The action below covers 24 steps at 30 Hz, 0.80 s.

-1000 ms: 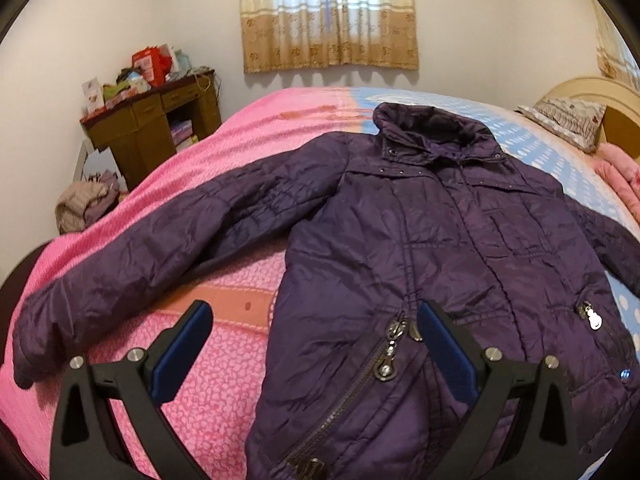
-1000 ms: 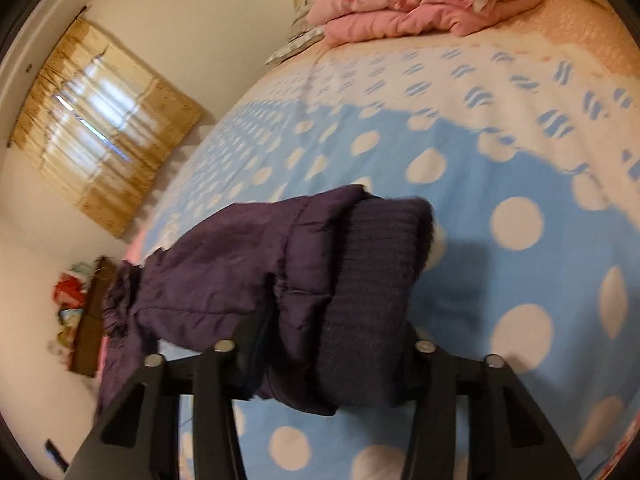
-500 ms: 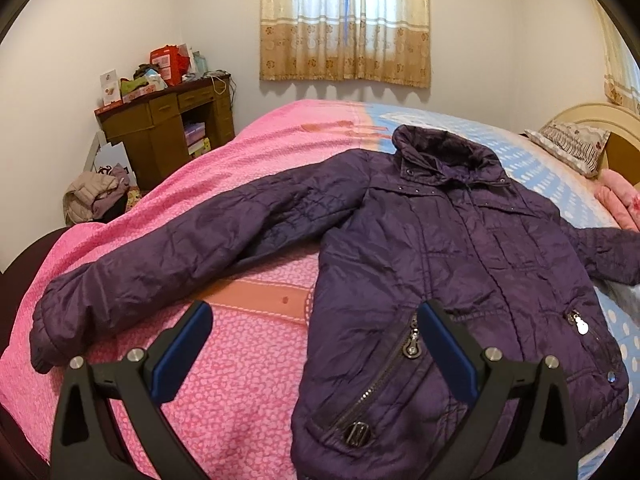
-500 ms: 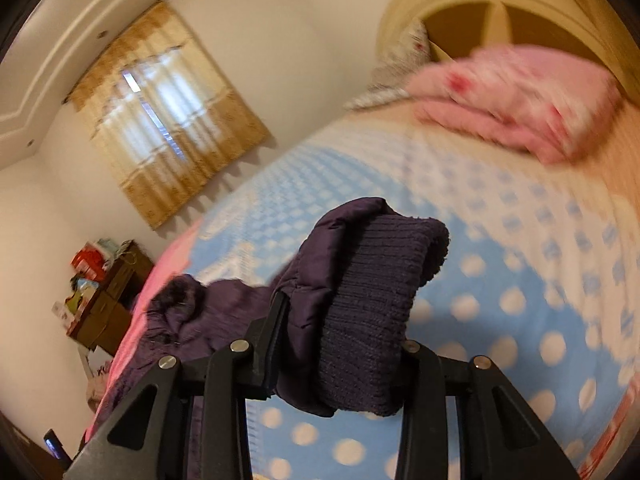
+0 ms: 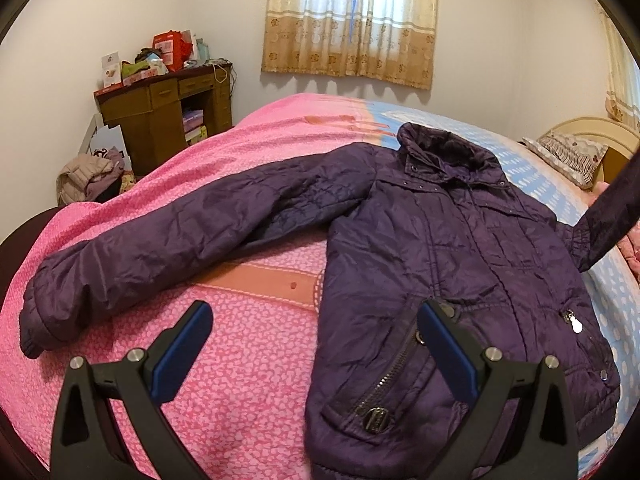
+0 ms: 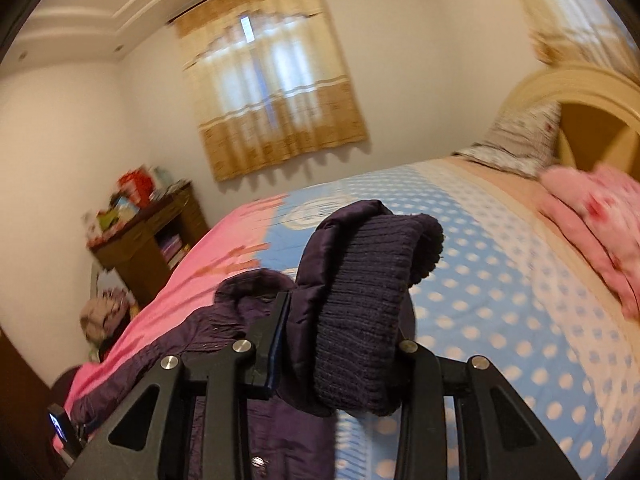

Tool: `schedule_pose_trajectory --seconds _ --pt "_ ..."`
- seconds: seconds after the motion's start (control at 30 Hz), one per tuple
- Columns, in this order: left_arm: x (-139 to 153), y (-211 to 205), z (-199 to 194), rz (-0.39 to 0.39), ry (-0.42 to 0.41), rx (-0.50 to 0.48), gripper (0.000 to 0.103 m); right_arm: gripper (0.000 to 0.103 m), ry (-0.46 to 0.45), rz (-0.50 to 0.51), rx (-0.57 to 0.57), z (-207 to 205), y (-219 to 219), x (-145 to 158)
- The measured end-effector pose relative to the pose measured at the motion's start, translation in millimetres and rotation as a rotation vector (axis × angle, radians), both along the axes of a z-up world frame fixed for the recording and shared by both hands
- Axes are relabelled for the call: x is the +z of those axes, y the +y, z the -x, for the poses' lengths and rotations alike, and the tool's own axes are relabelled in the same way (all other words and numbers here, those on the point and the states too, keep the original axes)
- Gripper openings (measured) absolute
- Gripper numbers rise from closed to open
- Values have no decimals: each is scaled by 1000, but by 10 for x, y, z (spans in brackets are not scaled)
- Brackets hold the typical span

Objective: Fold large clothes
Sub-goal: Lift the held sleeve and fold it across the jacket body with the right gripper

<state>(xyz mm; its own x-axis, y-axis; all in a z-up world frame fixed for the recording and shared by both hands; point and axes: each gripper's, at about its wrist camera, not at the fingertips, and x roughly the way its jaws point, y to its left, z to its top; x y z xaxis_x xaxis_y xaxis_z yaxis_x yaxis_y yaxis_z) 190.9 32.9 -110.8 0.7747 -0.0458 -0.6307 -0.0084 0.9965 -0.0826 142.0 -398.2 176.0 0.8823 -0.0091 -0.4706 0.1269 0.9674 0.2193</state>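
A dark purple padded jacket (image 5: 440, 248) lies front up on the bed, its one sleeve (image 5: 168, 240) stretched out flat to the left. My left gripper (image 5: 316, 344) is open and empty, hovering above the jacket's lower hem and the pink bedspread. My right gripper (image 6: 344, 320) is shut on the other sleeve's ribbed knit cuff (image 6: 368, 304) and holds it lifted above the bed. That raised sleeve also shows at the right edge of the left wrist view (image 5: 612, 216). The jacket's collar (image 6: 248, 292) lies below the cuff.
The bed has a pink cover (image 5: 240, 380) on one half and a blue dotted cover (image 6: 500, 300) on the other. Folded pink bedding (image 6: 592, 220) and a pillow (image 5: 568, 156) lie by the headboard. A wooden desk (image 5: 168, 120) and a clothes pile (image 5: 88, 176) stand beside the bed.
My right gripper has lifted the sleeve cuff off the bed and swung it up. My left gripper has drawn back, so more of the jacket shows.
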Motion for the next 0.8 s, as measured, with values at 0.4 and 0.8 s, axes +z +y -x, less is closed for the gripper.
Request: schedule_pose_trajectory --seconds 0.4,0.8 --pt "-8 109 -29 16 2 16 103 34 156 230 346 -1024 1708 -268" --pt "-70 138 -45 17 16 10 103 34 376 326 632 -1432 3087 -2057"
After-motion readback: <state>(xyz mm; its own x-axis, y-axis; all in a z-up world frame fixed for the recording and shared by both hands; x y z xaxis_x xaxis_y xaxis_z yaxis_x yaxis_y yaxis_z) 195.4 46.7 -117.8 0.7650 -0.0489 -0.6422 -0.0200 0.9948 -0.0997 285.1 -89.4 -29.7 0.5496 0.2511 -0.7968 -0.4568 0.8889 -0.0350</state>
